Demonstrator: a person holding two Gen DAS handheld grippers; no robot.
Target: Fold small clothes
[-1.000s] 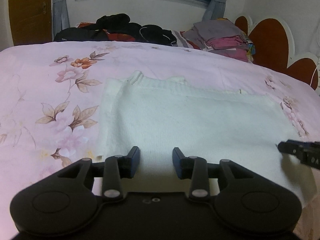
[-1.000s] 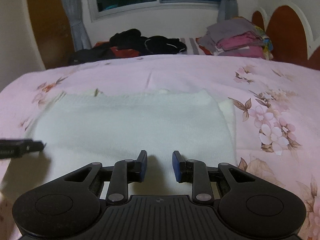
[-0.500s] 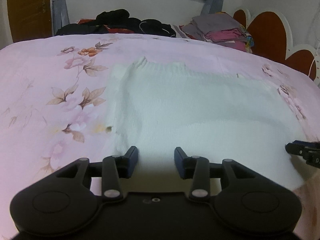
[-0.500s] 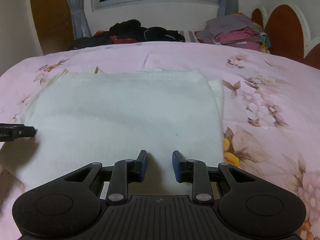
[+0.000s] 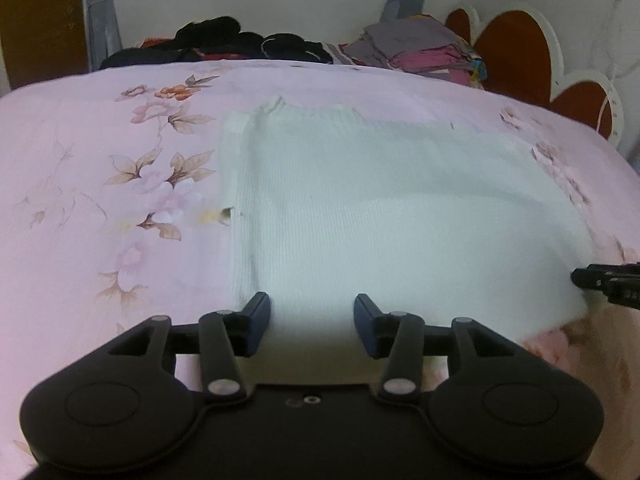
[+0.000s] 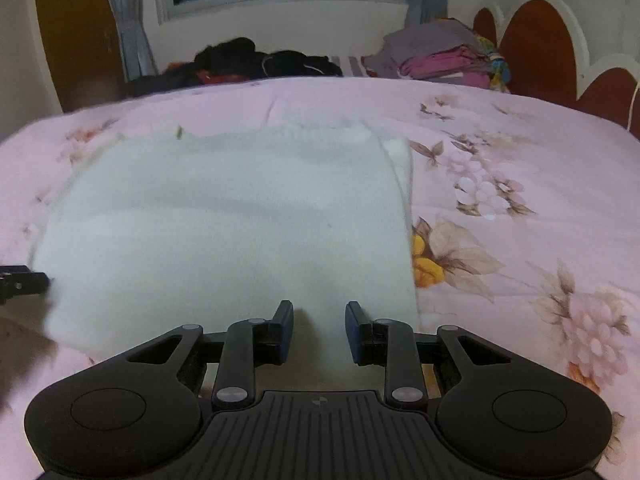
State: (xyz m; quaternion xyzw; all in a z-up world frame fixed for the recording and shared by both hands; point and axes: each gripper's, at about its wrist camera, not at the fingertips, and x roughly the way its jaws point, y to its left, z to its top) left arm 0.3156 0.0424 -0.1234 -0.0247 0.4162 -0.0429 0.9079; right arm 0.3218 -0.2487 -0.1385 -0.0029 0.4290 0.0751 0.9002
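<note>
Fingers [image 5: 256,320] spread on both grippers, near hem of white knit [image 5: 380,208] between them.
Soft, limp, light: pinch your hem corners at 6 o'clock.

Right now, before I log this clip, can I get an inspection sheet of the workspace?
Surface: bed with pink floral bedspread.
Job's things: white knit garment lying flat, near edge by both tools.
Clutter: dark clothes pile and folded clothes stack at the far side.
Grippers: left tool open over the garment's near left corner; right tool open at its near right edge.
Cables: thin white cord by the headboard.
Surroundings: window, curtains, scalloped headboard.
</note>
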